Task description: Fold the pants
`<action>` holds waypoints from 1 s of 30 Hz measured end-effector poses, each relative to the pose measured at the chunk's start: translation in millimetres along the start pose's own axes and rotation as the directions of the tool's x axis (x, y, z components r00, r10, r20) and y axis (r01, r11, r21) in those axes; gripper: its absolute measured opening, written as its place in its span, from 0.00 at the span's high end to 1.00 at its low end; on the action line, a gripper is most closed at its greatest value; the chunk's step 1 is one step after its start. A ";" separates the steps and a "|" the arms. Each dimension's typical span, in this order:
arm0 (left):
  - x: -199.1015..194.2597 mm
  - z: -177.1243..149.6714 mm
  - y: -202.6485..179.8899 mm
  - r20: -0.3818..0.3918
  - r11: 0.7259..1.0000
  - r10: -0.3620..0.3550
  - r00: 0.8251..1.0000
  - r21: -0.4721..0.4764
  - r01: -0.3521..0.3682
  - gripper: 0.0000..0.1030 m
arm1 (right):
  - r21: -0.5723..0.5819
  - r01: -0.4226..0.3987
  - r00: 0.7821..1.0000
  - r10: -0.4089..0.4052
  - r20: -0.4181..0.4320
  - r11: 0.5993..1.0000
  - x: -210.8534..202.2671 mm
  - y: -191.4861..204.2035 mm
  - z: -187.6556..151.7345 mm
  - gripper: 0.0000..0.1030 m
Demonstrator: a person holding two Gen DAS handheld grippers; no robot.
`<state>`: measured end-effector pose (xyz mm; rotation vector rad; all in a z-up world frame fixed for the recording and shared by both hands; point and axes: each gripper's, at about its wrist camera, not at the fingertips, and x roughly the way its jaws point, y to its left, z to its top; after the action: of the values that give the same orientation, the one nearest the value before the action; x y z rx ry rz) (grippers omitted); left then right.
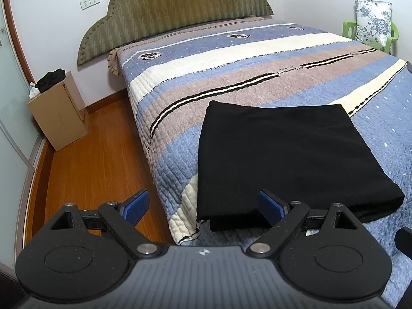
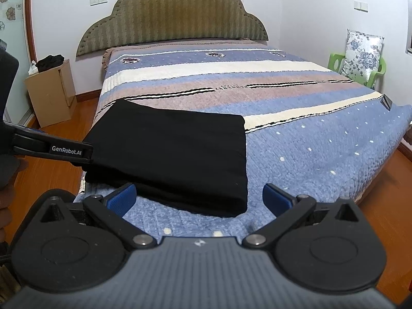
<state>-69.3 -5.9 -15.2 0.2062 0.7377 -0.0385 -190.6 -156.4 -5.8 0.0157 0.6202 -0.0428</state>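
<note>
Striped bed (image 1: pixel 257 77); folded black pants (image 1: pixel 291 154) on it (near corner).

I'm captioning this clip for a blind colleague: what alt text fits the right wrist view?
Black pants, folded into a flat rectangle, lie near the foot of a bed with a striped blue, beige and cream quilt. The right tool hovers open just before their near edge, holding nothing, while the left tool reaches in from the left. Behind stand an olive headboard and a cardboard box.

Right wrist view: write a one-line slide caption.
Black pants lie folded on the striped bed; both grippers open.
</note>
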 end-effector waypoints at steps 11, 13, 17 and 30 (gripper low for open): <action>1.8 -2.6 5.1 -0.023 1.000 -0.010 1.000 -0.013 0.010 0.11 | -0.025 -0.002 1.000 0.002 -0.001 1.000 -4.8 6.8 -0.6 0.00; 2.7 -3.4 6.2 -0.025 1.000 -0.010 1.000 -0.017 0.010 0.11 | -0.026 -0.002 1.000 0.002 -0.003 1.000 -4.2 6.1 -0.8 0.00; 2.3 -4.7 9.6 -0.017 0.999 -0.006 1.000 -0.037 0.005 0.11 | -0.026 -0.001 1.000 0.002 0.003 1.000 -5.0 5.5 -0.8 0.00; 9.3 -3.6 17.2 -0.013 0.996 -0.010 1.000 -0.089 0.009 0.11 | -0.013 0.010 1.000 -0.010 0.014 1.000 1.9 5.2 1.4 0.00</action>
<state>-63.0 12.1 -21.0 0.1183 0.7518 -0.0136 -188.0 -151.3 -5.8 -0.0004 0.6070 -0.0488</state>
